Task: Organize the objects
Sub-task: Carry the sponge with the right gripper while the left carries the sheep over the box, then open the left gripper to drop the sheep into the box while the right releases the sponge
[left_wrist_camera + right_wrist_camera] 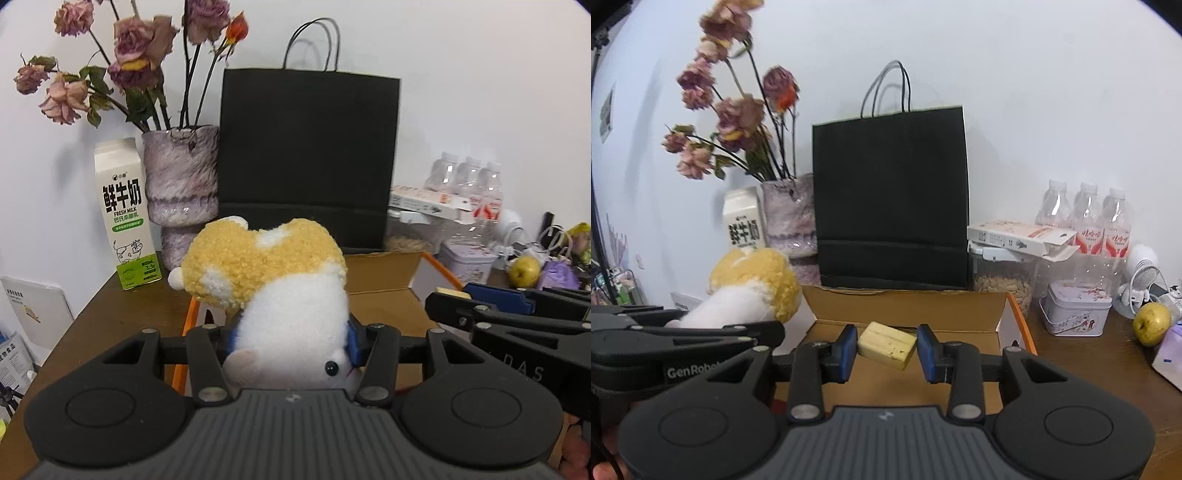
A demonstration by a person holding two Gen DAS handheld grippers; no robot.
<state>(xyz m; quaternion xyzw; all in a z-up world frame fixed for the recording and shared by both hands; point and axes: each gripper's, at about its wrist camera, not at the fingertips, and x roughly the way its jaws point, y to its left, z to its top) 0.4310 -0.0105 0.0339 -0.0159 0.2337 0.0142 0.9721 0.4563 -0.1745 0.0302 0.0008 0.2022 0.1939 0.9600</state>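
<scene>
Left gripper (291, 343) pinching the plush (280, 295), right gripper (886, 349) clamping the block (886, 345) — both hovering over the box (905, 314). Block's grip seemingly shallow — risking slipping early.

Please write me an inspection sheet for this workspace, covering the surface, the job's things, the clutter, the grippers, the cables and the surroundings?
Surface: brown wooden table, crowded along the back.
Job's things: plush toy in the left gripper; yellow block in the right gripper; open cardboard box ahead of both.
Clutter: milk carton, vase of dried roses, black paper bag, water bottles, tin, green apple.
Grippers: left gripper shut on the toy; right gripper shut on the block.
Cables: white cable by the small white fan.
Surroundings: plain white wall.
</scene>
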